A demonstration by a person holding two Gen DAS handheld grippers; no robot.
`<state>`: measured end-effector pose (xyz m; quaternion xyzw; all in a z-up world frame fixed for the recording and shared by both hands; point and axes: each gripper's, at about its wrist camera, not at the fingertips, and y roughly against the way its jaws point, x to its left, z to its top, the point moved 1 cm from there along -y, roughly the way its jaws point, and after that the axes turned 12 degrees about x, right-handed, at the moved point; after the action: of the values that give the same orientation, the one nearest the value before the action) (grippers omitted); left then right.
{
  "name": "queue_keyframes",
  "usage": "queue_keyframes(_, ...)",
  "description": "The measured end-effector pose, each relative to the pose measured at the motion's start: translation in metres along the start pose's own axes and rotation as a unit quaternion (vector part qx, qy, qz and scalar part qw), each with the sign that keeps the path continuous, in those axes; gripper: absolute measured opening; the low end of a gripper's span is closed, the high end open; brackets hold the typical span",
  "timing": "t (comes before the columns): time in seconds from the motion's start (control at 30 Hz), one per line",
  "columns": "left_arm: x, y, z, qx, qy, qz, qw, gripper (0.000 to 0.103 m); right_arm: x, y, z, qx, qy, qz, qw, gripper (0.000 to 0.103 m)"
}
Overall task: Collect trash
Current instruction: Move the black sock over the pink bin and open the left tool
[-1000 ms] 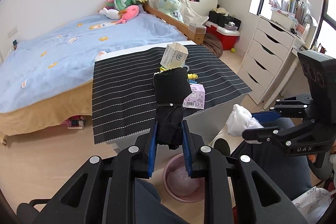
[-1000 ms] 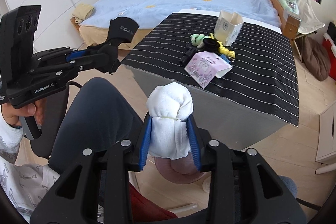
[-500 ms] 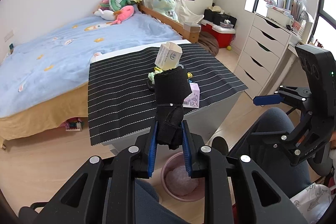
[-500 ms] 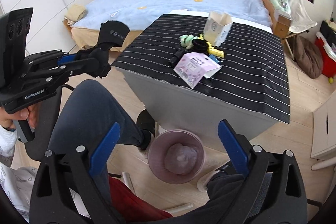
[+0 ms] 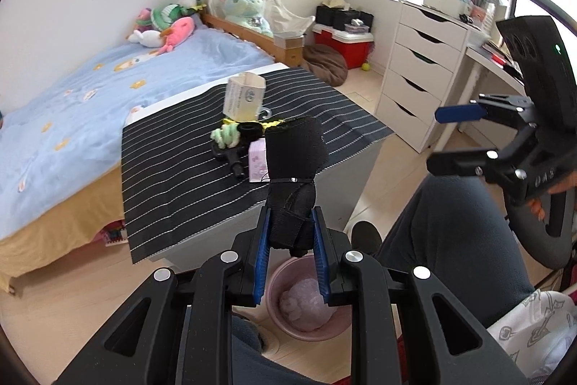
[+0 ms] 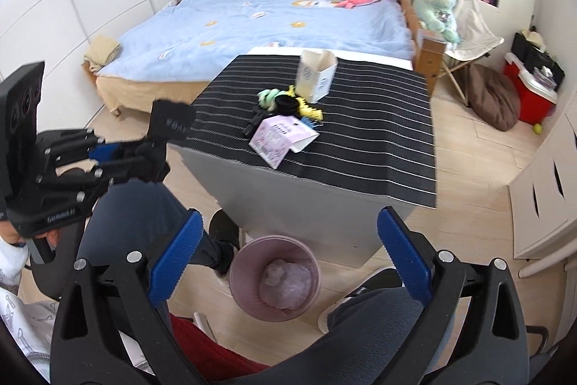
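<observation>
Fingers of left gripper pinched on lower end of black rolled sock; blue pads flat against both sides of bundle, upper roll sticking up and forward past the tips. Held over pink bin on floor, bin directly below the jaws in left wrist view. Probably poised for a drop: bundle gripped low so it falls clear once released.

Right gripper spread wide, jaws having just been opening, nothing between them. Blue pads well apart, framing same pink bin below. Pale wad visible inside bin.

Remaining clutter grouped on striped cloth covering grey table: cream carton upright, pink packet near front edge, green and yellow bits and a black piece between them. All well apart from both sets of fingers.

Next, likely: release sock into bin, then reach back to table for another piece. Risk: sock catching on a pad or clipping the bin's rim.
</observation>
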<state>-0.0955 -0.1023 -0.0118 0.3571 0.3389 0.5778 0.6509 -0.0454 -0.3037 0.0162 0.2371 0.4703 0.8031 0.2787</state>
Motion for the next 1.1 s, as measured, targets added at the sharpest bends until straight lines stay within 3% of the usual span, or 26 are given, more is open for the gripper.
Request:
queue_keyframes(0.27, -0.017, -0.001, 0.001, 0.018, -0.031, -0.008, 0.9993, 0.028, -0.013, 0.006, -0.003, -0.009, -0.019, -0.001, 1.0, 0.096)
queue_keyframes(0.37, -0.022, -0.003, 0.0, 0.021, -0.037, -0.015, 0.999, 0.054, -0.016, 0.008, -0.004, -0.012, -0.024, 0.0, 1.0, 0.096)
queue_keyframes(0.43, -0.022, -0.005, -0.001, 0.021, -0.036, -0.018, 0.999, 0.078, -0.017, 0.008, -0.004, -0.012, -0.027, 0.001, 1.0, 0.096)
queue_keyframes(0.5, -0.022, -0.005, -0.001, 0.017, -0.032, -0.02, 0.9991, 0.089, -0.018, 0.007, -0.005, -0.012, -0.029, 0.002, 1.0, 0.096)
queue_keyframes(0.73, -0.012, -0.006, 0.001, 0.011, -0.007, -0.006, 0.9999, 0.095, -0.017, 0.003, -0.006, -0.007, -0.03, 0.006, 1.0, 0.097)
queue_keyframes(1.1, 0.003, -0.006, 0.003, 0.0, 0.024, 0.014, 0.9996, 0.095, -0.014, -0.001, -0.005, -0.005, -0.03, 0.011, 0.999, 0.098)
